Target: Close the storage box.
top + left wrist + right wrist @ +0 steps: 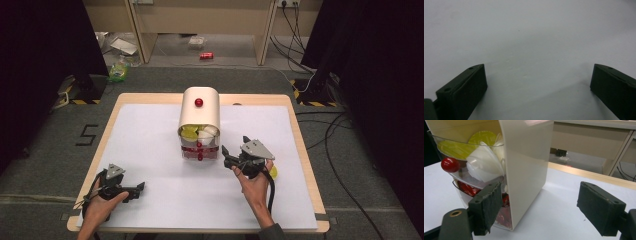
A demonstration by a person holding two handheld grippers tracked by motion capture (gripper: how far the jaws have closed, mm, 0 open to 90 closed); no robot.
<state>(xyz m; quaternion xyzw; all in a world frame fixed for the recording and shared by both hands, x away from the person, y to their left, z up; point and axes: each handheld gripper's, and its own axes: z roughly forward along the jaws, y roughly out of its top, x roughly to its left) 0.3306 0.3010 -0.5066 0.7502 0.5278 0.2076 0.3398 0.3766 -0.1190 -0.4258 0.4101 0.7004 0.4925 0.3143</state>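
Observation:
A cream cabinet [200,112] with a rounded top and a red knob stands at the table's middle back. Its clear upper drawer [471,157] holds yellow and white pods and has a red knob [450,164]. The lower drawer [466,188] holds red pods. My right gripper [235,145] sits just right of the cabinet's front corner, pointing at it. In the right gripper view, the right gripper [539,202] is open with nothing pressed between its pads. At the table's front left, my left gripper [137,191] rests low. The left gripper view shows the left gripper [537,80] open over bare white sheet.
A white sheet [160,165] covers the wooden table. A small yellow thing [273,171] lies by the right hand. Beyond the table stand a wooden bench, floor clutter and cables at the right.

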